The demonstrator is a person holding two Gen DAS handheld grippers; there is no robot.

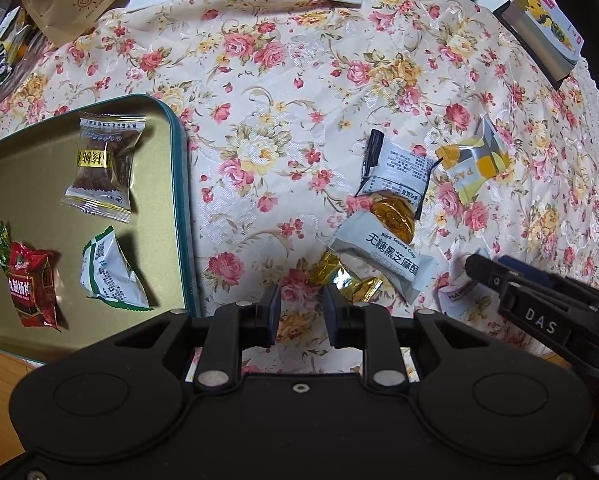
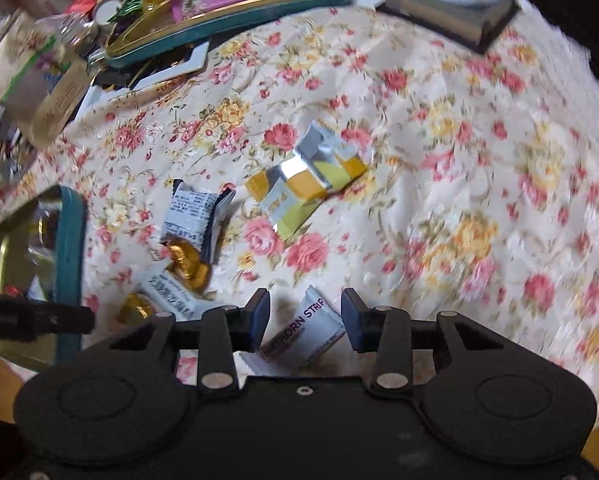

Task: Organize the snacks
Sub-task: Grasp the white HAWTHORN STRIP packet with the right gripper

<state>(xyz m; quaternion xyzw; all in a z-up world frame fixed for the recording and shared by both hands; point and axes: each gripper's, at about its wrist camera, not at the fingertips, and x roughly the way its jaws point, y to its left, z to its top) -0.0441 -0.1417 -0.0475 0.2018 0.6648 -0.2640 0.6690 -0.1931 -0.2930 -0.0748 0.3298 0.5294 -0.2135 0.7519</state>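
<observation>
Right gripper (image 2: 304, 316): jaws parted, not pressing, with the white hawthorn-strip packet (image 2: 305, 330) lying between the fingertips on the floral tablecloth (image 2: 439, 152). Left gripper (image 1: 299, 312): jaws narrowly apart and empty, hovering over bare cloth — just left of that packet. Beyond the packet lie the grey sesame-crisp packet (image 1: 383, 258), gold-foil candies (image 1: 391, 214) and a yellow-and-silver packet (image 2: 307, 176). Farther left — the teal-rimmed tin tray (image 1: 181, 184), holding three wrapped snacks.

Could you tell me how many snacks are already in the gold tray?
3: a clear brown-filled packet at the back, a red packet front left, a white-green packet front right.
</observation>
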